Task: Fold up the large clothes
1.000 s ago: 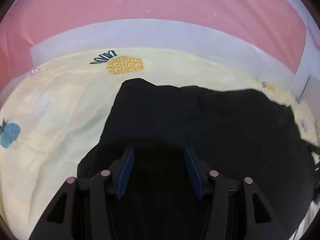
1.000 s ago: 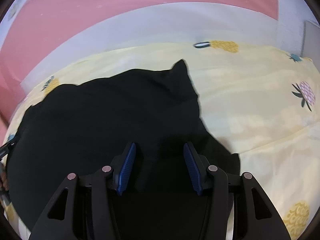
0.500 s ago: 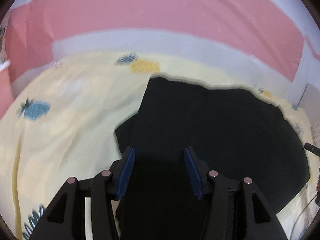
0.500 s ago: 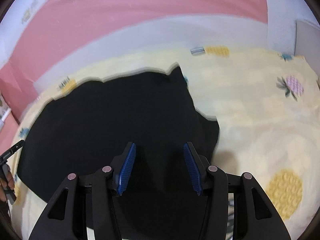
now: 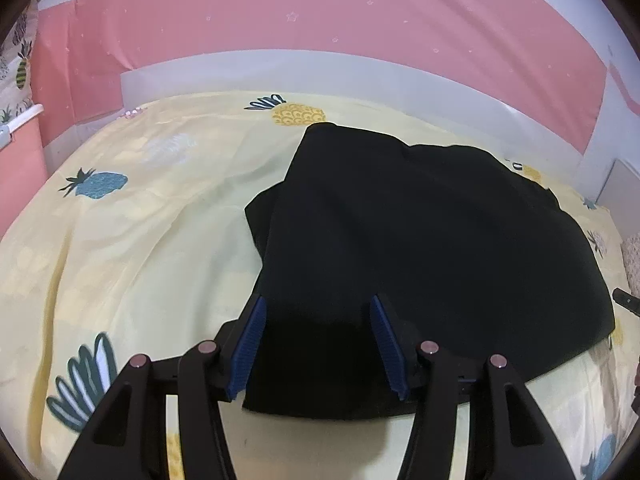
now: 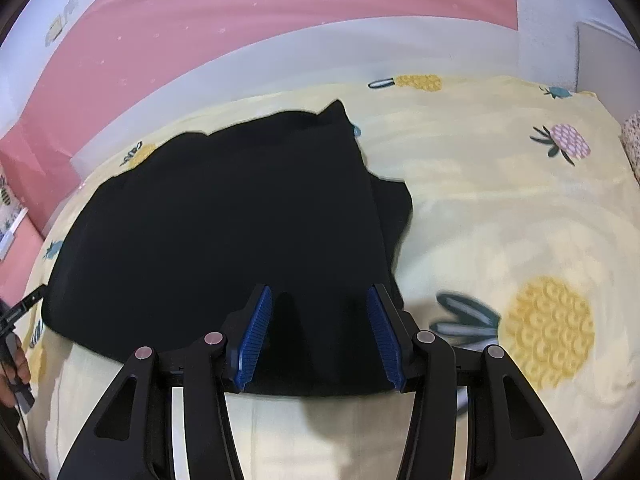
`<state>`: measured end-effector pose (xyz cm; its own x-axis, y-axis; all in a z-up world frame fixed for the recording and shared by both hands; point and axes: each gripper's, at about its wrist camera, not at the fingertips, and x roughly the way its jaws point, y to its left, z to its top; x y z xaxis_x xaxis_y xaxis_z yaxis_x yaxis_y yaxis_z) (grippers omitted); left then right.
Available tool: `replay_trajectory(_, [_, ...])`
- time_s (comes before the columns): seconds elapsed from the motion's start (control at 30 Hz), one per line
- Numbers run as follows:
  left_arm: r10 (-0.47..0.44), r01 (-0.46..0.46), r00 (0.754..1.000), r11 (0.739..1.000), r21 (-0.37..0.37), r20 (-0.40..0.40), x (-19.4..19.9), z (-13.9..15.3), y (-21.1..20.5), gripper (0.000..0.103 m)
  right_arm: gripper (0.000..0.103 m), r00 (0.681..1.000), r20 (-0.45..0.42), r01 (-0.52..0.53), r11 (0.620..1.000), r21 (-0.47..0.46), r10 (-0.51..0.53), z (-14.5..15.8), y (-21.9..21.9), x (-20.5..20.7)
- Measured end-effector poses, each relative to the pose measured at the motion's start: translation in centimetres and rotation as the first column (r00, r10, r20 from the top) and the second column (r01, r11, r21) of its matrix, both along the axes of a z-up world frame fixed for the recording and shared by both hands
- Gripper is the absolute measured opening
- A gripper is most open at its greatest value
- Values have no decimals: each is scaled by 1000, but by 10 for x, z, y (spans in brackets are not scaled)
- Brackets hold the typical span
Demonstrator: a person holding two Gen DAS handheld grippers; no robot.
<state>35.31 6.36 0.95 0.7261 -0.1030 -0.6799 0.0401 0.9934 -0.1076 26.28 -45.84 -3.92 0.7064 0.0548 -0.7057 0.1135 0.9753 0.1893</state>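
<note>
- A black garment [image 5: 420, 248] lies spread on a yellow bedsheet [image 5: 132, 248] printed with pineapples, folded over so that a second layer pokes out along its left edge in the left wrist view and its right edge [image 6: 394, 208] in the right wrist view.
- The left gripper [image 5: 318, 344] hangs over the garment's near left corner, jaws spread, blue pads [image 5: 250, 344] apart with only dark cloth seen below them; nothing is pinched.
- The right gripper [image 6: 320, 336] hangs over the near right corner, jaws likewise spread and pinching nothing.
- A person's hand [image 6: 12, 368] on the other gripper's handle shows at the left rim of the right wrist view.
- A white bed edge [image 5: 280, 68] borders the sheet's far side, with a pink star-dotted wall covering [image 5: 320, 8] behind it.
</note>
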Motion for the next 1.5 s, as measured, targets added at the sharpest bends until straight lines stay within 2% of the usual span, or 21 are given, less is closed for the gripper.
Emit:
replay_trajectory(0.1, [4,-3,998,999,34,-56,2,-13,-4,57,51,997,-77,10,1000,0,-10,-23,-4,-1])
replay_trajectory(0.23, [15,-15,998,1000,-7,-61,-8,-4,2,57,52,998,-62,32,998,52,-29,-16,-11,-14])
replay_trajectory(0.3, [5,-6,999,1000,-11,-45,-17,2,3,57,52,999,-48,26,999,44,-23,-11,-12,-22])
replay_trajectory(0.33, [1,-1,999,1000,-10,-33,-22,6,4,57,53,999,-41,24,999,44,-22,-9,-12,-25])
replay_trajectory(0.4, [-5,5,1000,1000,-13,-19,-27,9,6,57,65,1000,-23,18,998,64,-17,-6,-15,-32])
replay_trajectory(0.43, [-7,7,1000,1000,-15,-16,-29,11,8,57,67,1000,-14,18,997,74,-17,-5,-17,-33])
replay_trajectory(0.73, [-4,3,1000,1000,-27,-27,-18,8,23,61,71,1000,-13,27,992,125,-26,-16,-33,-24])
replay_trajectory(0.8, [0,-1,999,999,-42,-37,-11,5,27,61,75,999,-19,33,989,146,-30,-21,-37,-20])
replay_trajectory(1.0, [-11,5,997,996,-90,-70,17,-4,34,64,75,999,-31,43,976,213,-37,-35,-50,-4])
replay_trajectory(1.23, [-26,2,994,978,-207,-111,54,-16,44,70,76,1000,-21,25,956,293,-20,-39,-61,17])
replay_trajectory(1.5, [-86,34,984,949,-313,-154,91,-33,50,81,79,998,-48,-9,896,445,33,-52,-81,46])
